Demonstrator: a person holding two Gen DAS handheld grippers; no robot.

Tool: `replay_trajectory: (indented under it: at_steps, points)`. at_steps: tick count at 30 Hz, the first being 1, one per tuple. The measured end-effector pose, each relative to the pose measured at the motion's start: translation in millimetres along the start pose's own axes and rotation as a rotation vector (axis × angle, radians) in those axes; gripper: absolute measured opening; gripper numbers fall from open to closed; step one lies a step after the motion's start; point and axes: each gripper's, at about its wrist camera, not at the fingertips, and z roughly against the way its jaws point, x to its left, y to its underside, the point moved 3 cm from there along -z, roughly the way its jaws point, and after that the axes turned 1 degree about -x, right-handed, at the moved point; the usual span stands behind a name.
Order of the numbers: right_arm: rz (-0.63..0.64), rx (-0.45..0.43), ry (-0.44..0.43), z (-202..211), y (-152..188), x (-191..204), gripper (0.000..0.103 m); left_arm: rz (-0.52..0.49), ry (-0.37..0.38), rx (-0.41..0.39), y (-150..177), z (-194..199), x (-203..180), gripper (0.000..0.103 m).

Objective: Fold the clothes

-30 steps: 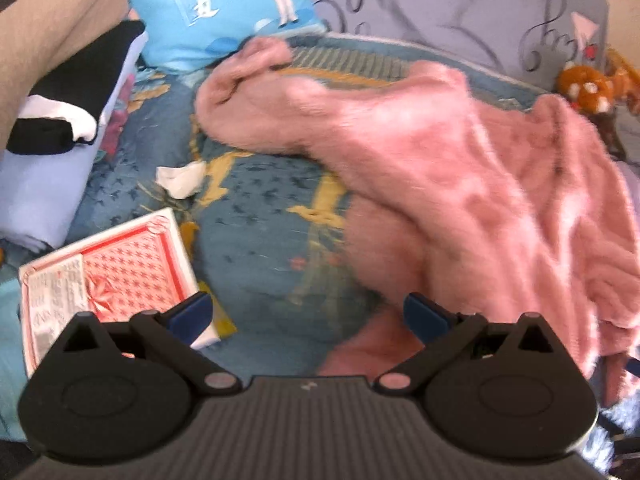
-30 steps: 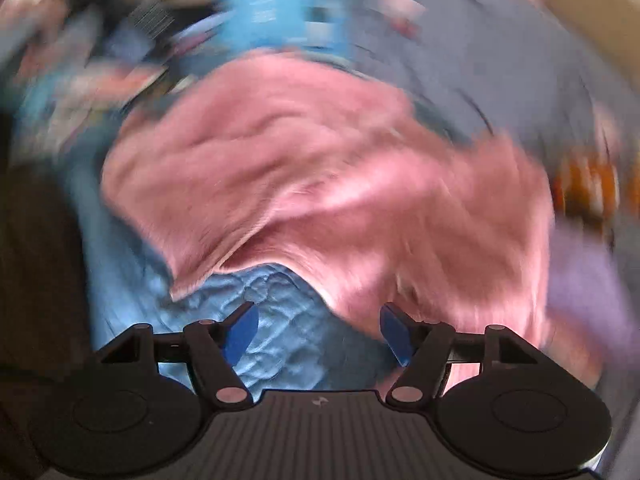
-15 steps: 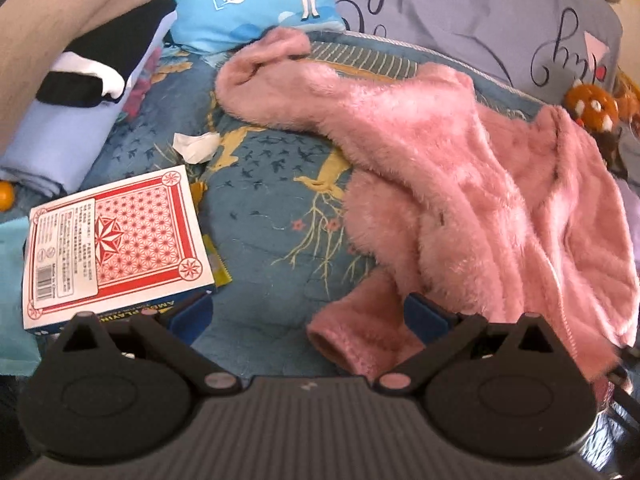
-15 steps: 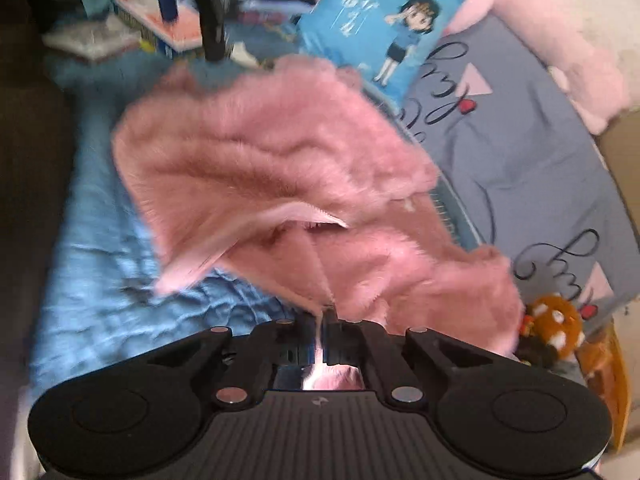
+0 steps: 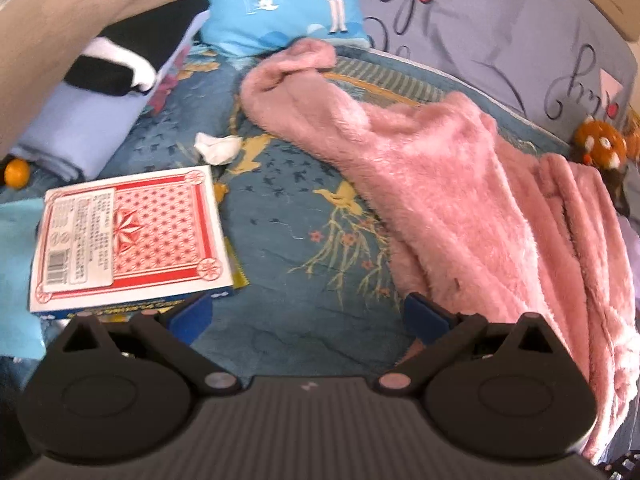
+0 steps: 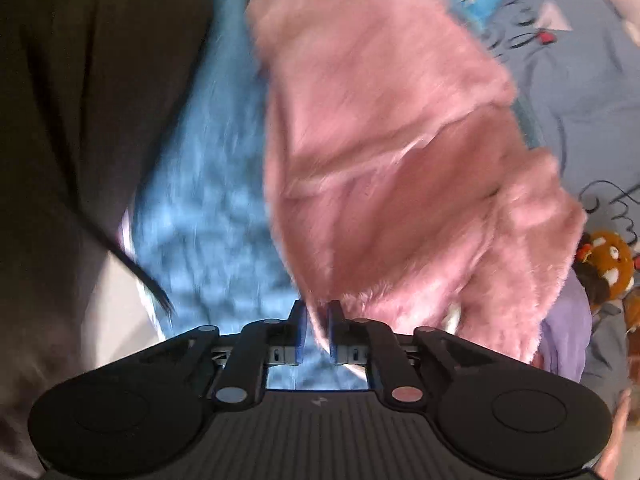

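Pink fleece edge sits pinched in the right gripper [image 6: 316, 330], whose jaws have just been easing apart slightly, while the left gripper [image 5: 308, 316] is spread and empty over the bedspread [image 5: 288, 208], the pink fleece garment [image 5: 460, 184] lying to its right, long axis running far-left.

Fluffy pink garment [image 5: 460, 184] rumpled on bedspread.

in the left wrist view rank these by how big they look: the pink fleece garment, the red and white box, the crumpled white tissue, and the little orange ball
1. pink fleece garment
2. red and white box, though it lies nearer the camera, which flatters it
3. crumpled white tissue
4. orange ball, partly hidden, so this last place is unsure
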Motion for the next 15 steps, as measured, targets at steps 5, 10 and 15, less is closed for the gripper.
replay_trajectory:
  at_steps: [5,10,15]
  points:
    - [-0.108,-0.192,0.019,28,-41,-25,0.038,0.039,-0.013,-0.002,-2,-1,6,0.103]
    - [-0.071,-0.349,-0.083,22,-103,-11,0.046,0.030,-0.031,-0.010,-3,-1,5,0.103]
    - [-0.075,-0.346,-0.113,-22,-154,12,0.044,-0.019,-0.096,0.009,-1,-6,3,0.103]
